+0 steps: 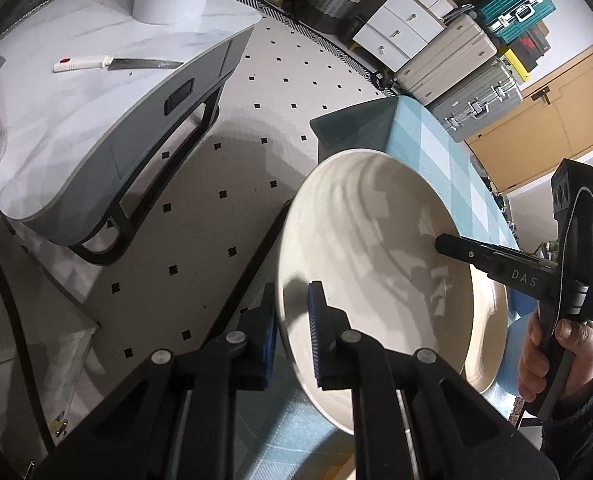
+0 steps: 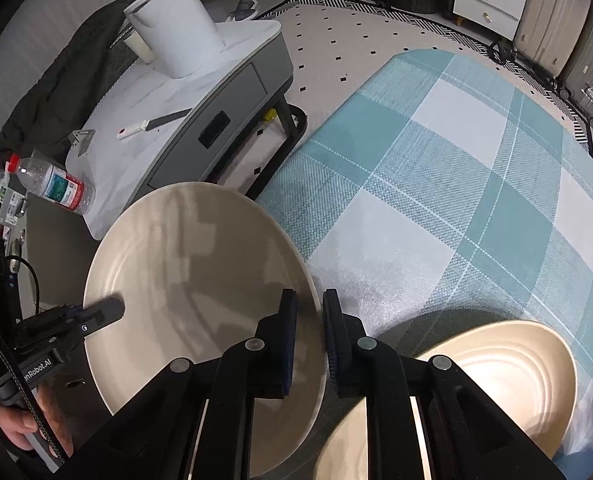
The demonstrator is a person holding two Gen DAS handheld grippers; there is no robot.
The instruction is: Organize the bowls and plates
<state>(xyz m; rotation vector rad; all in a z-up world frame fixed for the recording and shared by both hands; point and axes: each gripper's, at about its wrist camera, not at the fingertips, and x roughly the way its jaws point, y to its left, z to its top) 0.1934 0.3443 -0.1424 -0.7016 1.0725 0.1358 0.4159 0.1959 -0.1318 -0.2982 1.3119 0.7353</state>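
Right wrist: plate [image 2: 200, 264] rim pinched inside right claw [image 2: 310, 344].

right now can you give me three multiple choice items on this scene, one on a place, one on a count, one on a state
1. Where does the knife lie?
A. on the white side table
B. on the checked cloth
C. on the floor

2. How many cream plates show in the right wrist view?
A. one
B. two
C. four

3. How is the held plate gripped?
A. by the left gripper only
B. by both grippers on opposite rims
C. by neither

Answers
1. A: the knife rests on the table top, near the water bottle.
2. B: the held plate plus a second plate on the checked cloth.
3. B: the left gripper and the right gripper each pinch a rim.
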